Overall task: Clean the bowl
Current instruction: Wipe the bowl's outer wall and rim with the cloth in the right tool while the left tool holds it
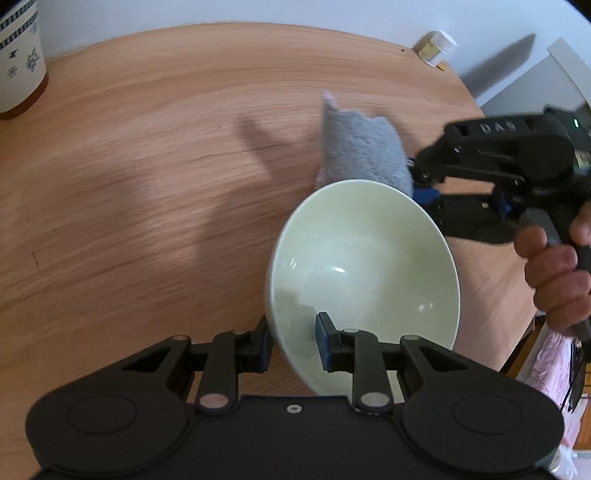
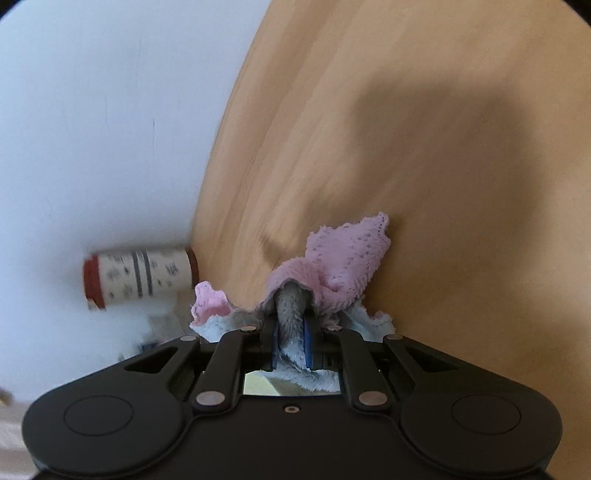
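Note:
A pale green bowl (image 1: 364,266) is tilted on edge above the wooden table (image 1: 147,166). My left gripper (image 1: 293,338) is shut on its near rim, one finger inside the bowl and one outside. Behind the bowl's far rim hangs a grey and pink fluffy cloth (image 1: 360,147), held by my right gripper (image 1: 424,184), which a hand (image 1: 557,266) brings in from the right. In the right wrist view my right gripper (image 2: 290,332) is shut on the cloth (image 2: 343,258), which bunches out past the fingertips. The bowl is not in that view.
A patterned ceramic canister (image 1: 18,59) stands at the table's far left corner and shows blurred in the right wrist view as the canister (image 2: 140,277). A small white jar (image 1: 437,46) sits at the far right edge by the white wall (image 1: 258,11).

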The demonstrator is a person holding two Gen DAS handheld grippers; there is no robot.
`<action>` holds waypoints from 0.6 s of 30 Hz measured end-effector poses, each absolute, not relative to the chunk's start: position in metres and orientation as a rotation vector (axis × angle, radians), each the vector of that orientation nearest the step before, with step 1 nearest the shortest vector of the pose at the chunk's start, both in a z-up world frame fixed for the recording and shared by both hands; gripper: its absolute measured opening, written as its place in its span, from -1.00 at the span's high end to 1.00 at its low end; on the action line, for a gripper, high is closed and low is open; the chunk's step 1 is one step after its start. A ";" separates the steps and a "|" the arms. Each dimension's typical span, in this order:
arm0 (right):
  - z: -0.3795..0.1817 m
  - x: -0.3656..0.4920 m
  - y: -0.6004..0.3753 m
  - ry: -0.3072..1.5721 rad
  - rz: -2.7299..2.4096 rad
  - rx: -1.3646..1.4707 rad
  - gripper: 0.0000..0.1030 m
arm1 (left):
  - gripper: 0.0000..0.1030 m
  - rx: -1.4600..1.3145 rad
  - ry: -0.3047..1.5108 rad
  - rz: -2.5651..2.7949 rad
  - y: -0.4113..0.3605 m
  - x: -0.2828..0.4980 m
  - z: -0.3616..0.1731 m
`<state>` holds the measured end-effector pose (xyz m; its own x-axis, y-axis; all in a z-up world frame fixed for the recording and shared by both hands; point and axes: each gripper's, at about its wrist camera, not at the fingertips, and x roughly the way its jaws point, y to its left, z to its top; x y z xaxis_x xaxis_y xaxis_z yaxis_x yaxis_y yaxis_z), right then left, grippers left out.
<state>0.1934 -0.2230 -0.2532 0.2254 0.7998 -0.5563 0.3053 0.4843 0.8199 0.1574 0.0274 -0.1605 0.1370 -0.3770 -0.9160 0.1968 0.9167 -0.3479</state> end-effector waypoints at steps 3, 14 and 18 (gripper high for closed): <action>-0.248 0.202 -0.221 1.426 0.526 0.924 0.72 | 0.57 -0.197 1.377 -0.388 0.030 0.158 -0.162; -0.226 0.241 -0.166 1.579 0.722 0.511 0.72 | 0.56 -0.249 1.362 -0.293 0.023 0.150 -0.162; -0.221 0.249 -0.172 1.597 0.739 0.474 0.72 | 0.55 -0.261 1.356 -0.264 0.020 0.145 -0.162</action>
<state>0.2488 -0.1722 -0.2208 -0.1641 0.6777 -0.7168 -0.1079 0.7099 0.6959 0.1453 0.0200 -0.1620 0.1930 -0.3351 -0.9222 0.0354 0.9416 -0.3348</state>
